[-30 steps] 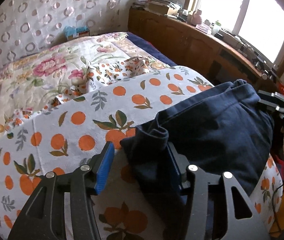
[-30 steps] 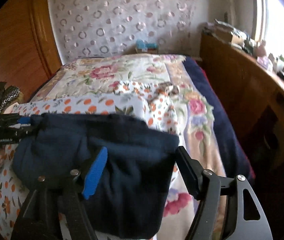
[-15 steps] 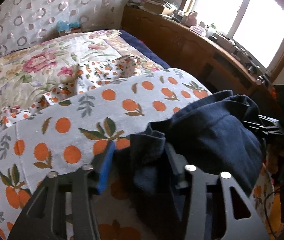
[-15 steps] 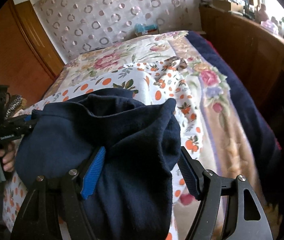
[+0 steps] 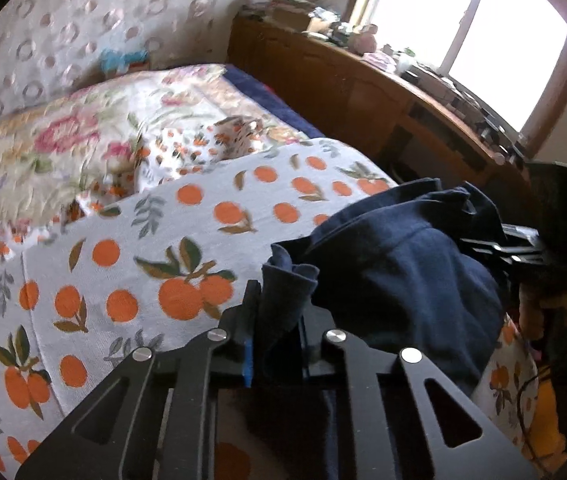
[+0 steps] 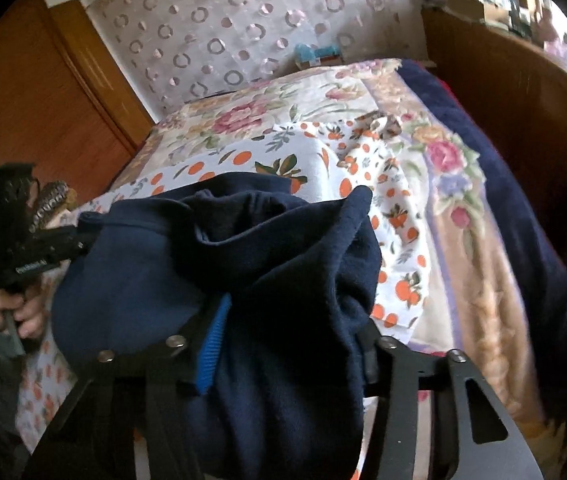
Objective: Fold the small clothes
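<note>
Both grippers are closing on the navy garment [image 5: 399,276]: left gripper [image 5: 277,328] pinching a thin bunch, right gripper [image 6: 287,344] around a thick wad. That wad could slip and the fold sag.

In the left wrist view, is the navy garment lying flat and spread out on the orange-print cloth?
No. The navy garment is bunched up, one corner pinched in the left gripper, above the orange-print cloth.
</note>
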Action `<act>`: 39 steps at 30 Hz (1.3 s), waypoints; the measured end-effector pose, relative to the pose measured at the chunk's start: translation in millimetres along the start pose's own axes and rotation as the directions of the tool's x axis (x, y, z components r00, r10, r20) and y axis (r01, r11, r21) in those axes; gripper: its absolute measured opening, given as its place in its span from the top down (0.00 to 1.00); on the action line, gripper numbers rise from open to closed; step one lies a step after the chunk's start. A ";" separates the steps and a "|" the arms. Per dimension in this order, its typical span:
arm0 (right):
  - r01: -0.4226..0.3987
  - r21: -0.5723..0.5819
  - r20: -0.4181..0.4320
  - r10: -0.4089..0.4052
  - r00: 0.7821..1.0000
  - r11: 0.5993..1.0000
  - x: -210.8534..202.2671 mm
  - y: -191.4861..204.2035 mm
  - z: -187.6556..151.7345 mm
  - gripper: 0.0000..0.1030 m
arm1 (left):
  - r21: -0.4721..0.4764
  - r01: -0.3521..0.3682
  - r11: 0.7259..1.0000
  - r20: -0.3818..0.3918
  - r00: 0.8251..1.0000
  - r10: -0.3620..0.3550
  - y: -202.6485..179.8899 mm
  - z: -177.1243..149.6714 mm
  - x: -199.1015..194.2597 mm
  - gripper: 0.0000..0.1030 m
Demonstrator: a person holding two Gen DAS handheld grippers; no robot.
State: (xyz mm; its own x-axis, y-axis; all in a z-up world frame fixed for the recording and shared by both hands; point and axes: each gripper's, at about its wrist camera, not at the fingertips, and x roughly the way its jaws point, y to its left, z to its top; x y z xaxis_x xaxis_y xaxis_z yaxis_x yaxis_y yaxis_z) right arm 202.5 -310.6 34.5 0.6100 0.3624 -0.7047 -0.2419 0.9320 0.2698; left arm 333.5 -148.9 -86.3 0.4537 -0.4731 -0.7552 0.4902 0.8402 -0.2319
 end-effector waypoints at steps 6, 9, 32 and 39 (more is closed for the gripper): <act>0.021 -0.076 0.059 -0.016 0.998 0.997 -12.2 11.6 -7.1 0.80 | 0.055 0.025 0.998 0.105 0.994 -0.030 -27.4 2.7 -39.5 0.86; 0.012 -0.075 0.114 -0.003 0.993 0.997 -24.7 15.8 -7.9 0.80 | 0.059 0.042 0.997 0.156 0.987 -0.051 -34.3 4.8 -62.7 0.86; -0.115 -0.348 0.198 0.193 0.961 0.930 14.9 108.2 29.9 0.81 | -0.054 -0.205 0.977 0.358 0.910 0.211 33.6 -50.7 -212.6 0.86; -0.164 -0.444 0.164 0.260 0.951 0.881 46.2 142.6 57.6 0.81 | -0.132 -0.271 0.953 0.381 0.874 0.301 72.4 -74.3 -245.2 0.86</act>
State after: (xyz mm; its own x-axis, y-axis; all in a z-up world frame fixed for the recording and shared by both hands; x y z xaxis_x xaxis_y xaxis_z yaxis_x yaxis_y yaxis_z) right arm 239.7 -160.7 78.2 0.6412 0.5884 -0.4925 -0.6487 0.7586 0.0618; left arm 202.4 47.7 36.5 0.8279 -0.2613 -0.4963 0.2462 0.9643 -0.0971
